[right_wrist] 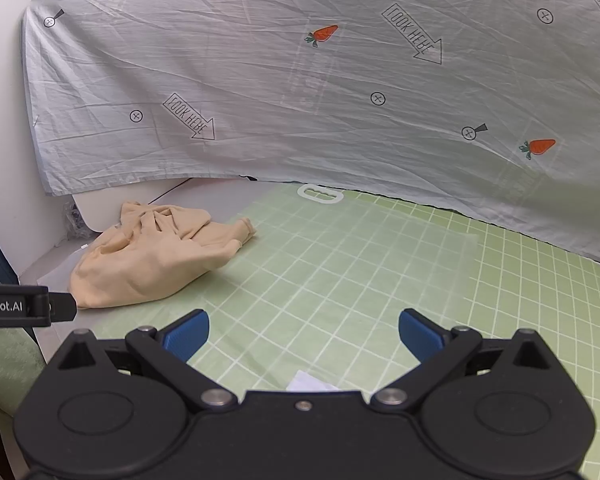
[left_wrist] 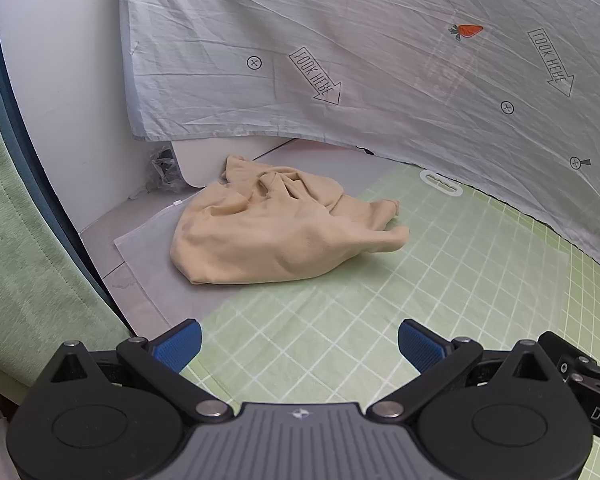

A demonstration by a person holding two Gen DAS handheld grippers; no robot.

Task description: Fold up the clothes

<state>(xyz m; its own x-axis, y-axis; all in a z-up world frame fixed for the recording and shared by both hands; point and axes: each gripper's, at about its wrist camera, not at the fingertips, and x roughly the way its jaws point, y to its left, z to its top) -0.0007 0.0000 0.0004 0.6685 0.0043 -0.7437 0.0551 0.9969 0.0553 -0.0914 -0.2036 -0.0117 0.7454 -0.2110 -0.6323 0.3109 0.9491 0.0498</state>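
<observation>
I see a green gridded mat [right_wrist: 380, 280] covering the floor; the crumpled beige garment [left_wrist: 276, 228] lies on the mat's far left edge, partly over a translucent sheet [left_wrist: 148, 252].

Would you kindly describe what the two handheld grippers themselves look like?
Both are matte black linkages with round pivot housings, silver pins and ribbed blue pads. The left gripper has a grey ribbed centre plate with a small emblem; the right gripper has a plain black one.
</observation>
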